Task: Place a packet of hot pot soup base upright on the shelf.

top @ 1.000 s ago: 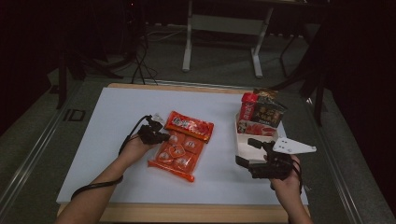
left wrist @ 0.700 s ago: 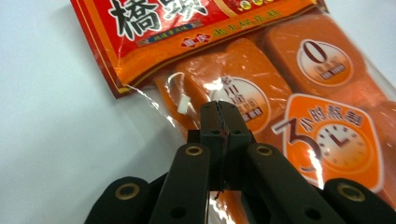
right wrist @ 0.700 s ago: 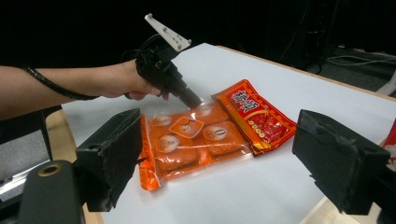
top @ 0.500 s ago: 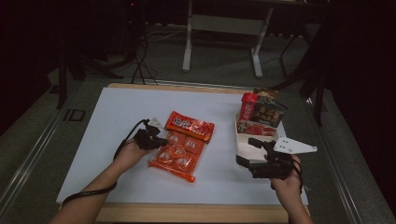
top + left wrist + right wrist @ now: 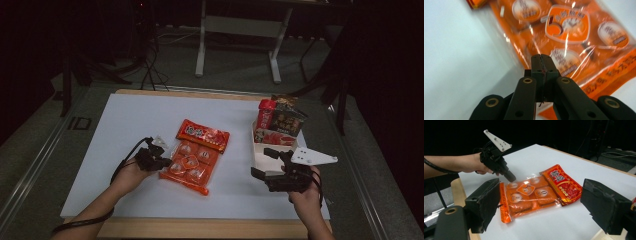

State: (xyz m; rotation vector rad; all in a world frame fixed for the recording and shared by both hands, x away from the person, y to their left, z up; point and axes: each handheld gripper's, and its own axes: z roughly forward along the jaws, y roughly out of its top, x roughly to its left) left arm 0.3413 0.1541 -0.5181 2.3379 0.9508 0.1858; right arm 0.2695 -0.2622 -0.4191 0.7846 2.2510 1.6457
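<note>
Slid down along the orange snack bag (image 5: 192, 164) since a second ago: left gripper (image 5: 156, 161), now at the bag's near-left edge, jaws pressed flat together with nothing between them, tips just over the clear wrapper (image 5: 564, 50). Bag itself lying flat mid-table (image 5: 125, 120), tucked partly under a red packet (image 5: 203, 135) at its far end. Off to the bag's right, a white tray (image 5: 260, 157) holding a red can (image 5: 266, 114) and a couple of dark packets (image 5: 287, 121) standing upright at its far end. Right gripper (image 5: 265, 162) at the tray's near end, jaws spread wide, gripping nothing.
</note>
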